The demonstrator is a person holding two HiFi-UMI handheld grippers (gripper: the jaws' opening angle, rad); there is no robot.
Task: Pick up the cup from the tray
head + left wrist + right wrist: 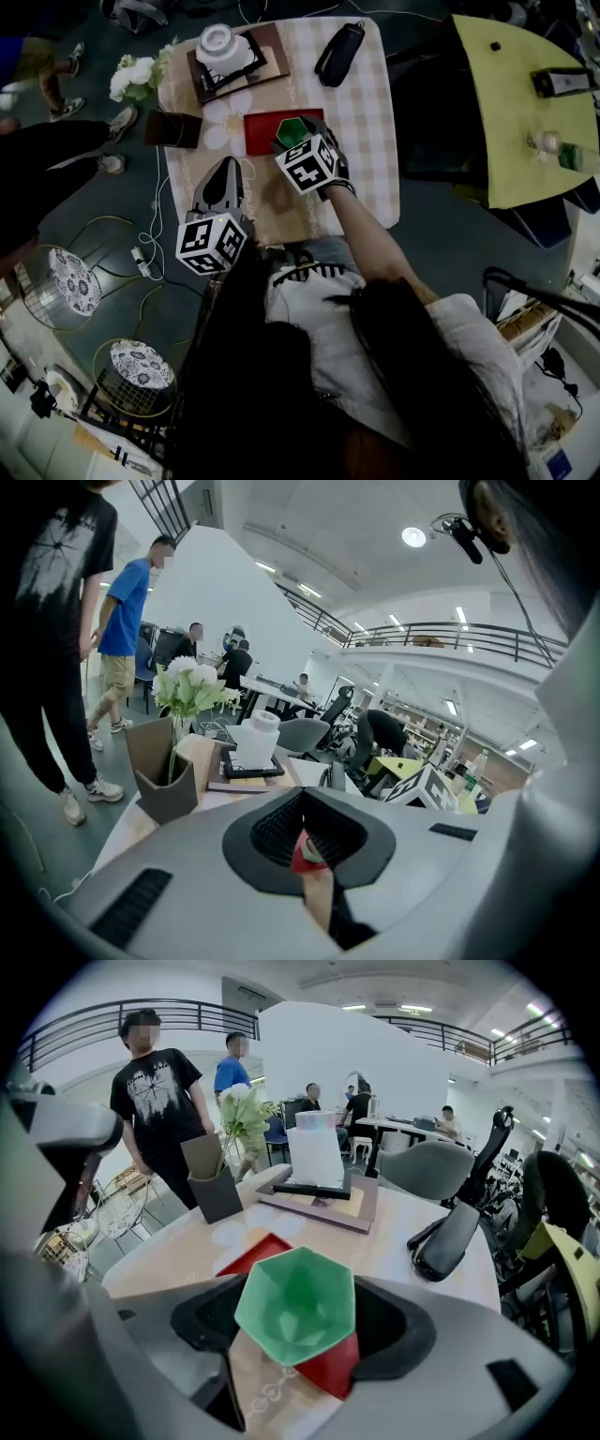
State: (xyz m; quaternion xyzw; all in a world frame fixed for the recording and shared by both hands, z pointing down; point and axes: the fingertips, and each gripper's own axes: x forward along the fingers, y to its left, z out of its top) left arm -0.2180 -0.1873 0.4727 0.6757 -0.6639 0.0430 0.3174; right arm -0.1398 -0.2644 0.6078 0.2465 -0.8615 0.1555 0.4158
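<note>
A green faceted cup (pixel 295 129) (pixel 295 1305) stands on the red tray (pixel 258 131) (pixel 251 1253) in the middle of the checked table. My right gripper (pixel 306 142) (pixel 300 1327) reaches over the tray's near edge with its jaws wide on either side of the cup. The cup nearly fills the gap, and I see no pad pressing on it. My left gripper (pixel 225 171) (pixel 315 857) hovers over the table's near left part, apart from the tray. Its jaws meet at a narrow slit with nothing in them.
A white device on a dark board (pixel 225 49) (pixel 317 1162) sits at the table's far side, with a black case (pixel 339 53) (pixel 450 1239) to its right. A brown holder (pixel 173 128) with white flowers (pixel 136 75) stands at the left edge. A yellow table (pixel 516 103) is at right; people stand at left.
</note>
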